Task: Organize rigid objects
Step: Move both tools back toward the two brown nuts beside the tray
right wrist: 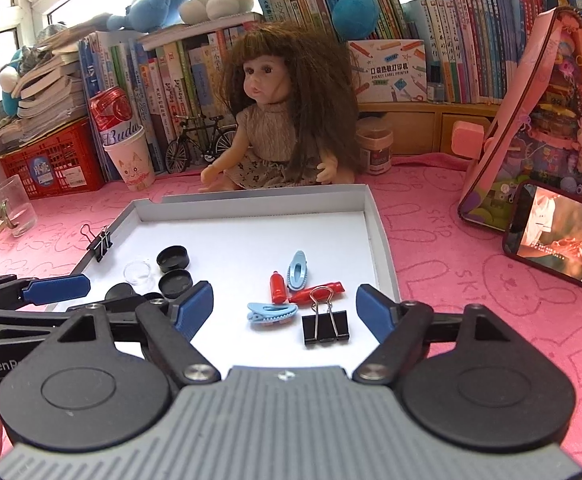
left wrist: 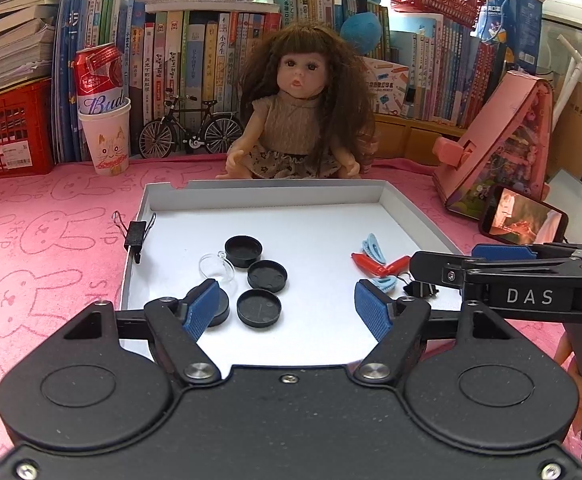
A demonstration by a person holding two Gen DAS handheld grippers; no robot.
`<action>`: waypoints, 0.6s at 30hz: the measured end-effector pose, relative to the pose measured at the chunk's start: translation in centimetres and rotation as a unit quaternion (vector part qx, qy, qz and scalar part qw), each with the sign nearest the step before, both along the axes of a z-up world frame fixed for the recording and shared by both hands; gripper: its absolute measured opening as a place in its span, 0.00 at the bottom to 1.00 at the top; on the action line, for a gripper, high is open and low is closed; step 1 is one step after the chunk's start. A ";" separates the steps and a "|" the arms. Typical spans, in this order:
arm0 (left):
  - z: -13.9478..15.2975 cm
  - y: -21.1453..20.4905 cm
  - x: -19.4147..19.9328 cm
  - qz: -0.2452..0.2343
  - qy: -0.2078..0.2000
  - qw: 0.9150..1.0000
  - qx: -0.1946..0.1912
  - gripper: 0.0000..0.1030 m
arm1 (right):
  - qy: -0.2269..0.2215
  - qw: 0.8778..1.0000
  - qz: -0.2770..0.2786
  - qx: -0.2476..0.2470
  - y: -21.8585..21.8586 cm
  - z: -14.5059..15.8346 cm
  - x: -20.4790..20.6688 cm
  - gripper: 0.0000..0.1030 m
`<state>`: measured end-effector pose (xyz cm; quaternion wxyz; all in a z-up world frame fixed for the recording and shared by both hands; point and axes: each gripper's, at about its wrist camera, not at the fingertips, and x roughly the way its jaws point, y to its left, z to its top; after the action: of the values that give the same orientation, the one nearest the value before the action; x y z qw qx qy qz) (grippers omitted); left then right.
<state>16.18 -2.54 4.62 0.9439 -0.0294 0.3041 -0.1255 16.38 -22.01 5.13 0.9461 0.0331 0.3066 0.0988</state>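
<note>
left hand-held gripper (left wrist: 289, 312): tilted down, jaws apart, empty | right hand-held gripper (right wrist: 285, 308): same, over tray (right wrist: 379, 240)

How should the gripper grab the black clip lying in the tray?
Probably best to take the binder clip by its black body, with the right gripper coming down from above. The clip lies flat, its wire handles pointing away, and they look thin and slippery; the body gives the pads two flat sides.

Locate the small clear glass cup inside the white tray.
In the left wrist view, the small clear glass cup sits left in the white tray, touching the rearmost black round lid.
</note>
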 end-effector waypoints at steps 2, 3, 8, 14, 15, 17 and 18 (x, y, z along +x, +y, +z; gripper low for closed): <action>0.2 0.0 -0.6 -0.005 -0.004 1.000 0.001 0.71 | -0.005 1.000 0.002 -0.003 0.0 0.1 -0.5 0.85; 0.3 0.0 -1.0 -0.007 -0.005 1.000 0.003 0.71 | -0.007 1.000 0.003 -0.003 0.0 0.2 -0.7 0.85; 0.6 -0.2 -2.6 -0.021 -0.015 1.000 0.006 0.71 | -0.020 1.000 0.005 0.001 -0.2 0.6 -1.8 0.85; 0.7 -0.2 -4.2 -0.031 -0.022 0.999 0.010 0.71 | -0.033 0.999 0.010 0.000 -0.5 0.9 -3.2 0.86; 0.7 -0.2 -4.5 -0.032 -0.023 0.999 0.011 0.71 | -0.035 0.999 0.010 -0.001 -0.5 0.8 -3.4 0.86; 0.6 -0.2 -4.9 -0.035 -0.023 0.999 0.011 0.71 | -0.038 0.999 0.013 -0.005 -0.5 0.7 -3.9 0.86; 0.6 -0.1 -5.2 -0.037 -0.023 0.999 0.011 0.71 | -0.041 0.999 0.015 -0.006 -0.5 0.7 -4.2 0.86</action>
<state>10.99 -2.66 5.22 0.9457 -0.0051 0.2844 -0.1574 12.16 -22.54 5.84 0.9564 0.0190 0.2688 0.1126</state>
